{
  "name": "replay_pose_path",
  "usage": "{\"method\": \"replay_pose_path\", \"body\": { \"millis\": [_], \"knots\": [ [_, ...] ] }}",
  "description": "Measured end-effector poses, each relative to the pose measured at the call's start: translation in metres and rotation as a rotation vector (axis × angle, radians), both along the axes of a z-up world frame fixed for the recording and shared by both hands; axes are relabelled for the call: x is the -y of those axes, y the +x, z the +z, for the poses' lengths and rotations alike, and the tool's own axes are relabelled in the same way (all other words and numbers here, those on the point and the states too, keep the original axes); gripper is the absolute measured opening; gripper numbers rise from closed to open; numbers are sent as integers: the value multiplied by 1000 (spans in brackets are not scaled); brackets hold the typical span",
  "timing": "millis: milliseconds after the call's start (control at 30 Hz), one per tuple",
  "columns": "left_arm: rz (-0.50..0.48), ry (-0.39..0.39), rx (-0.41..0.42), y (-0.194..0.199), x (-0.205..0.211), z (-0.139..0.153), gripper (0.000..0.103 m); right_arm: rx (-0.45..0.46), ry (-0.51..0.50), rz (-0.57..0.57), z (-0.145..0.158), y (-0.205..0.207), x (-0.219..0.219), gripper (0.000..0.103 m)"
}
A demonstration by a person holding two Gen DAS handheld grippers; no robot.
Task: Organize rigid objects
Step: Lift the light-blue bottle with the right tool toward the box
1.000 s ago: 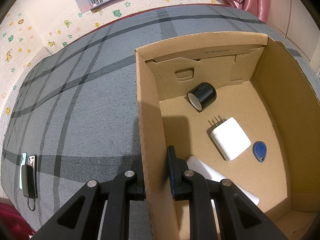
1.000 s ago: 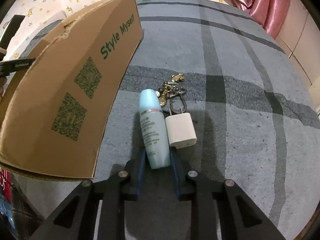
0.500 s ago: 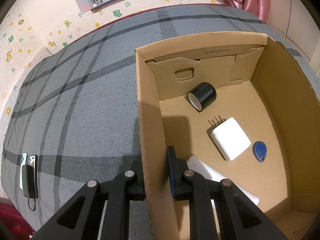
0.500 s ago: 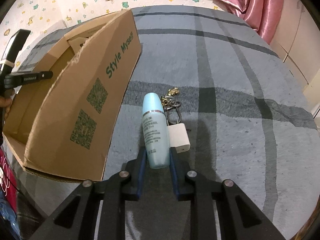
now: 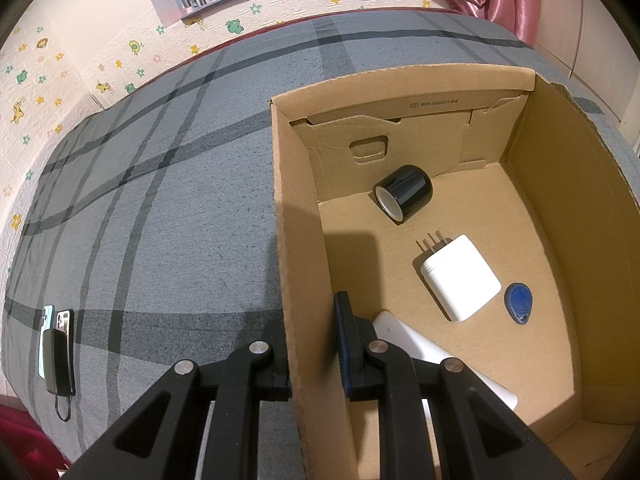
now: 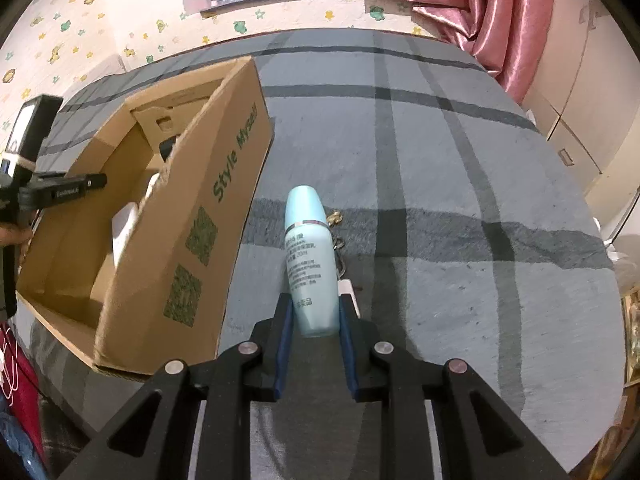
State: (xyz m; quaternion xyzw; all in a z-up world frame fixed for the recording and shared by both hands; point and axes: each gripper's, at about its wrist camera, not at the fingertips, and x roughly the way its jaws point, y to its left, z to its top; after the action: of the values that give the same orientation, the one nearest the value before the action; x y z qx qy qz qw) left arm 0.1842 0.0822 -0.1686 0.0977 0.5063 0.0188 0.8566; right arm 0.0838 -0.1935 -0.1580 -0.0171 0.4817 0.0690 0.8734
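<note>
Two hand-held grippers here, so taking everything relative to the cardboard box (image 6: 176, 240). The right hand-held gripper (image 6: 311, 320) sits just to the right of the box's printed side wall and has its blue pads clamped on the bottom end of the pale blue bottle (image 6: 310, 264), which sticks straight out ahead of the fingers, cap end pointing away. The bottle is up off the grey plaid bed cover (image 6: 460, 184), level-ish with the box's top edge.

Bottle looks like a skincare thing: light aqua, rounded cap, thin silver band under the cap, small printed text down the body.

The left hand-held gripper (image 5: 312, 344) is pinched shut on the box's left wall, one finger outside, one inside. Inside the box: a black cylinder (image 5: 404, 194) near the far wall, a white charger (image 5: 460, 276) mid-floor, a blue key fob (image 5: 519, 303) just beside it, and a white flat thing (image 5: 420, 344) at the near end, partly hidden.

Compared with a second ago, the bottle has come up off the bed cover. The small white adapter (image 6: 347, 286) and the keyring (image 6: 336, 220) that lay right beside it are now below and mostly hidden behind the bottle. The left side hasn't changed at all.
</note>
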Motion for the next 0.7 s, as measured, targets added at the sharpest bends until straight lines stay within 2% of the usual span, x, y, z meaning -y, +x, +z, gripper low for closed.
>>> {"method": "replay_pose_path", "body": {
  "millis": [233, 700],
  "knots": [
    [1, 2, -1, 0, 1, -1, 17, 32, -40, -15, 17, -1, -3, 23],
    [1, -2, -2, 0, 1, -2, 17, 96, -51, -1, 54, 2, -19, 23]
  ]
}}
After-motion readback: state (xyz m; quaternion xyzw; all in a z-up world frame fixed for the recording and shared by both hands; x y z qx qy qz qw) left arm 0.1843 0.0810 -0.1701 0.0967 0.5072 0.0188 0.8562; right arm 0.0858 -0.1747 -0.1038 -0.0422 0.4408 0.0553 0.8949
